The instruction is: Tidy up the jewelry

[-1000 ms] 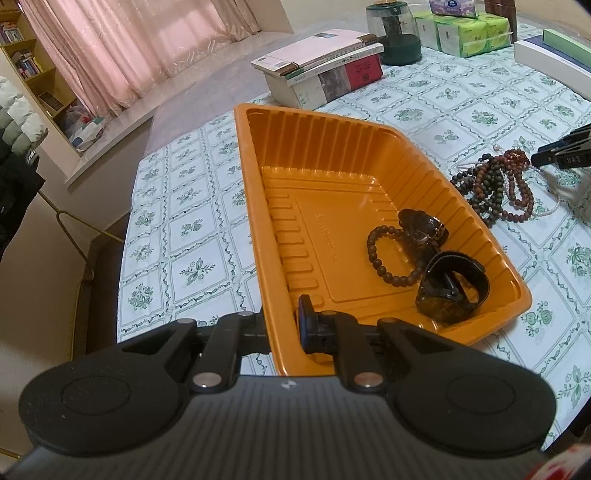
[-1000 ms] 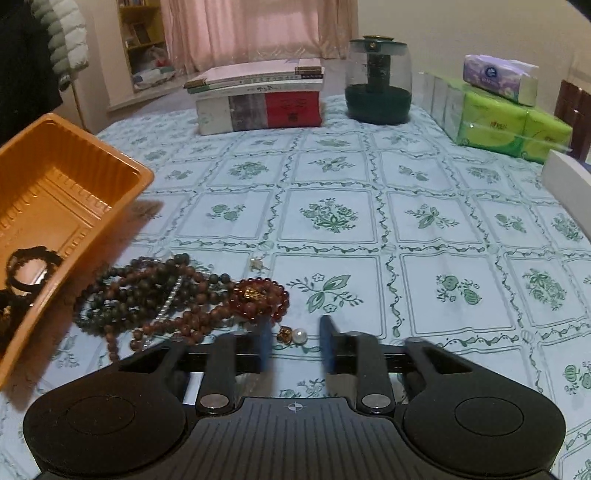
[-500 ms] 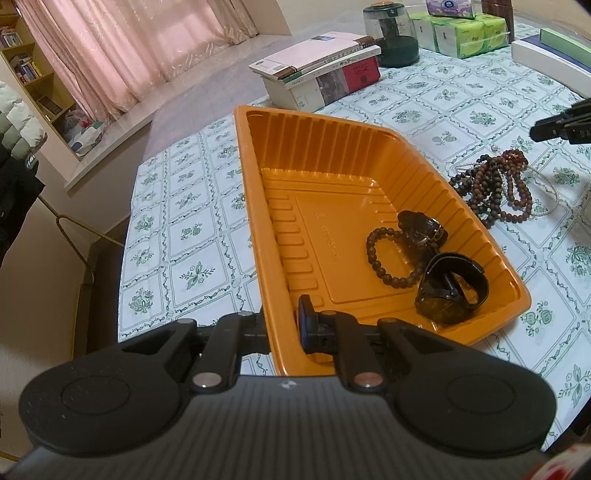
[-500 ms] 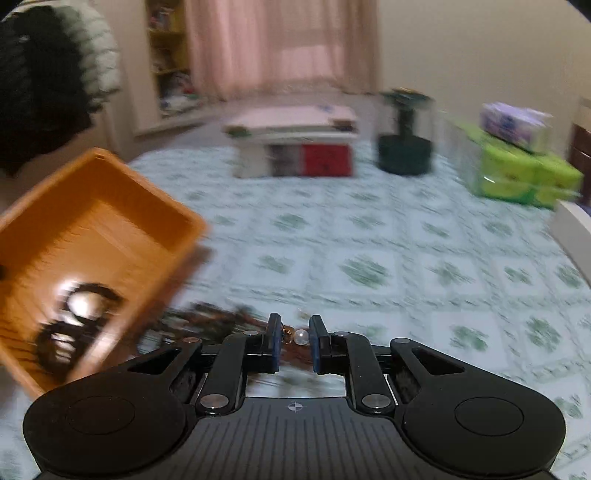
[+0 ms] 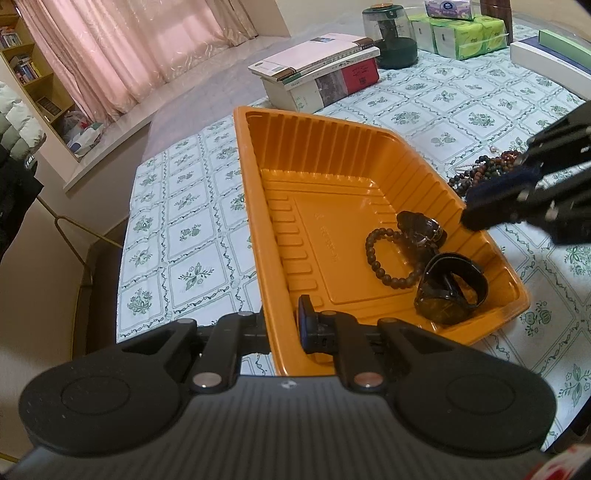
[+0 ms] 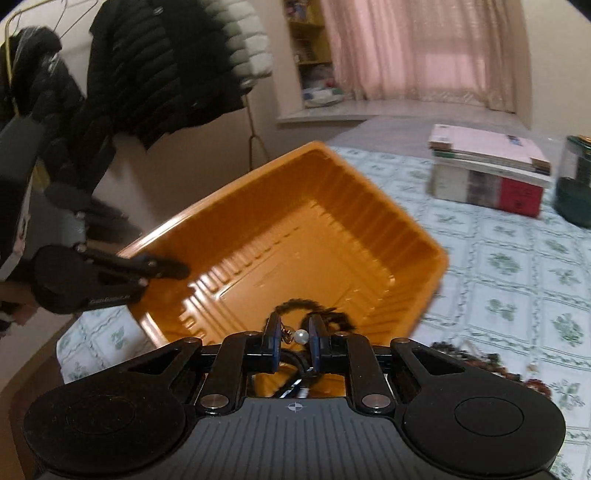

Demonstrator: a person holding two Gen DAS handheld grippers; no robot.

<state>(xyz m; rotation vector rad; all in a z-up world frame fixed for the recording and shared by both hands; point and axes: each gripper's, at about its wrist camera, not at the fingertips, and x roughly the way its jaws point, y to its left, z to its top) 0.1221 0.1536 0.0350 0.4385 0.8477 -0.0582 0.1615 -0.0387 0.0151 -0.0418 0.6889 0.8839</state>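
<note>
An orange plastic tray point(image 5: 332, 155) lies on the patterned tablecloth. My left gripper point(image 5: 282, 325) is shut on its near rim. Inside the tray lie a dark bead bracelet point(image 5: 388, 258) and two black watches point(image 5: 421, 229) point(image 5: 450, 288). My right gripper point(image 6: 294, 328) hangs over the tray's point(image 6: 295, 229) near side, shut on a small pearl piece point(image 6: 303, 336) with a gold link. In the left wrist view the right gripper point(image 5: 471, 206) comes in from the right, above the tray's right wall. A heap of bead strands point(image 5: 480, 170) stays on the cloth beside the tray.
At the table's far side stand a stack of books point(image 5: 321, 74), a green-based jar point(image 5: 388, 40), tissue packs point(image 5: 465, 35) and a white box point(image 5: 546, 55). Dark jackets point(image 6: 110, 74) hang beyond the table's left edge.
My right gripper closed on the pearl piece beside the bead heap, lifted it and swung left until it hangs over the tray. The left gripper and the tray kept still.
</note>
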